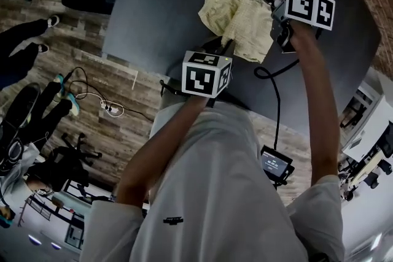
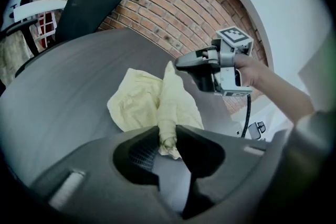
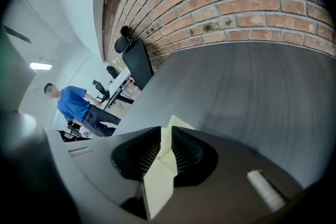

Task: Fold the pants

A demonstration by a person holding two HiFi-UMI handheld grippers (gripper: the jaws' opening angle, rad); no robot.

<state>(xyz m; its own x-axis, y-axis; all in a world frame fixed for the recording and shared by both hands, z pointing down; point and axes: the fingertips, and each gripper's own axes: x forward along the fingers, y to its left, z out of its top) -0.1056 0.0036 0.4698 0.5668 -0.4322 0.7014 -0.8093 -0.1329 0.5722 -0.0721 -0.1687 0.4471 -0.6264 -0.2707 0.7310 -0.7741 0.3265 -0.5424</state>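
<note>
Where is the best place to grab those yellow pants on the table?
Probably at an outer edge, from the near side, as both grippers do now: the left gripper pinches a bunched end, the right gripper a flat edge. The pants lie crumpled, so the middle offers only loose folds.

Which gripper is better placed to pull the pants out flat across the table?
Right, probably. The right gripper pinches a flat edge of the pants with open table ahead; the left gripper grips a bunched part.
</note>
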